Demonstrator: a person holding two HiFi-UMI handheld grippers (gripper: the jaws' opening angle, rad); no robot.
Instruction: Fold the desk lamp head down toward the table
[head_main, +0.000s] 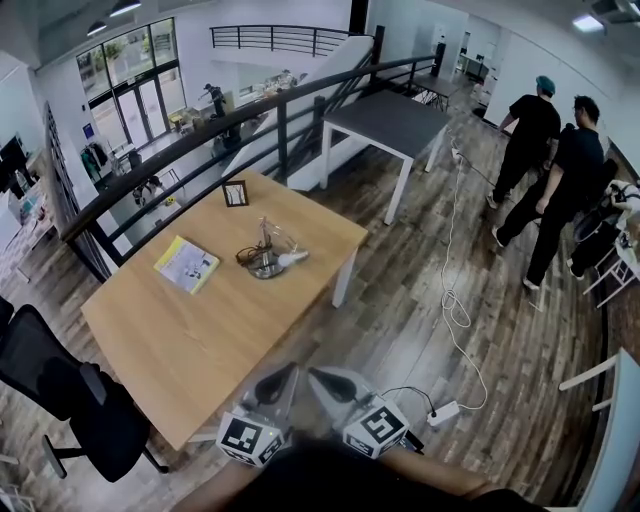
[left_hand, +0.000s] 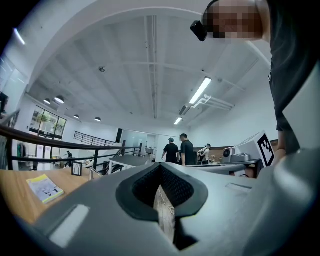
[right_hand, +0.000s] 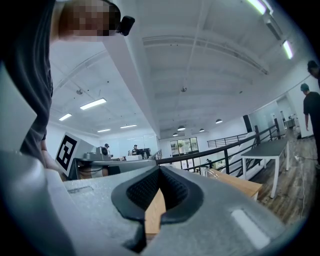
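The desk lamp (head_main: 266, 256) lies low near the middle of the wooden table (head_main: 180, 350), its pale head pointing right and a dark cord coiled at its base. Both grippers are at the bottom of the head view, off the table's near right side and well short of the lamp. My left gripper (head_main: 277, 380) is shut with nothing between its jaws, and its tips meet in the left gripper view (left_hand: 160, 168). My right gripper (head_main: 322, 380) is likewise shut and empty, seen again in the right gripper view (right_hand: 160, 170). They sit side by side, pointing level.
A yellow booklet (head_main: 186, 264) and a small picture frame (head_main: 235, 193) are on the table. A black office chair (head_main: 70, 400) stands at its left. A grey table (head_main: 385, 120), a dark railing (head_main: 250, 115), two standing people (head_main: 550, 160) and a floor power strip (head_main: 443, 412) with its cable are nearby.
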